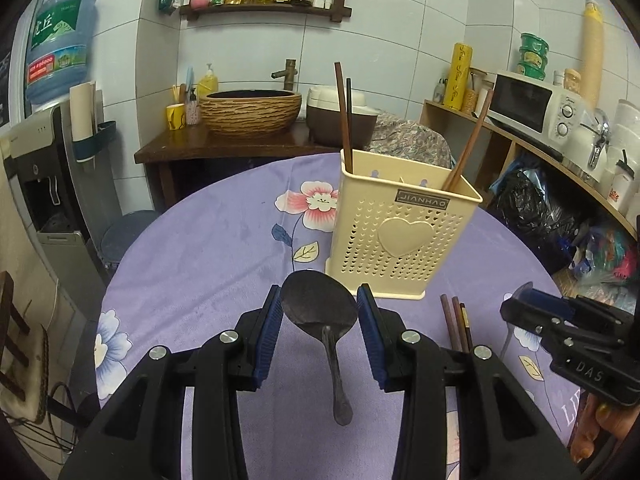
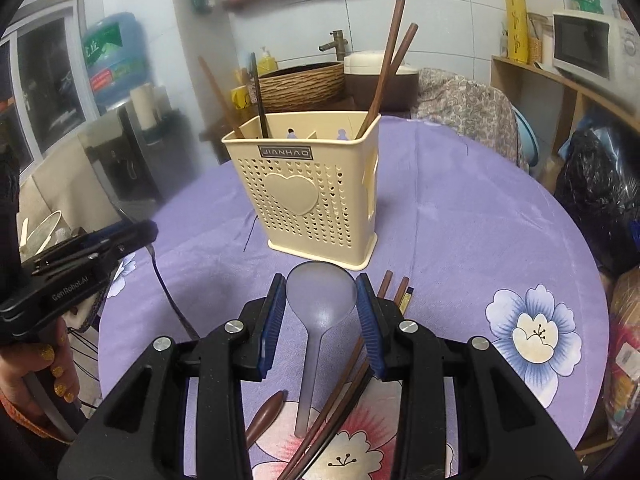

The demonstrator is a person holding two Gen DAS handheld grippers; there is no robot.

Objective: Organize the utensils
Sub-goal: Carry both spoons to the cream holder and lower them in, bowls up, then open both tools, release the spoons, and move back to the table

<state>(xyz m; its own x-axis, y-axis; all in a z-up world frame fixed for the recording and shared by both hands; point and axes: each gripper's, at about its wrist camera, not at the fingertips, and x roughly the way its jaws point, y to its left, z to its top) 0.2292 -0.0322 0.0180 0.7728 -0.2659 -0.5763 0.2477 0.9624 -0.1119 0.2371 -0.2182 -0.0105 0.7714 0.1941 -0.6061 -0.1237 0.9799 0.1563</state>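
The left claw (image 1: pixel 318 312) is gripping a dark spoon (image 1: pixel 319 309) by its bowl, handle hanging back toward the hand. The right claw (image 2: pixel 320 307) is clenching a translucent grey spoon (image 2: pixel 320 294) the same way. Both are hovering over the purple flowered tabletop (image 1: pixel 208 240), just before the cream utensil holder (image 1: pixel 400 236), where chopsticks (image 1: pixel 343 116) are standing. More chopsticks (image 2: pixel 340 400) are lying loose on the cloth.

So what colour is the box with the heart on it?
The utensil holder is cream; the right wrist view shows it best.
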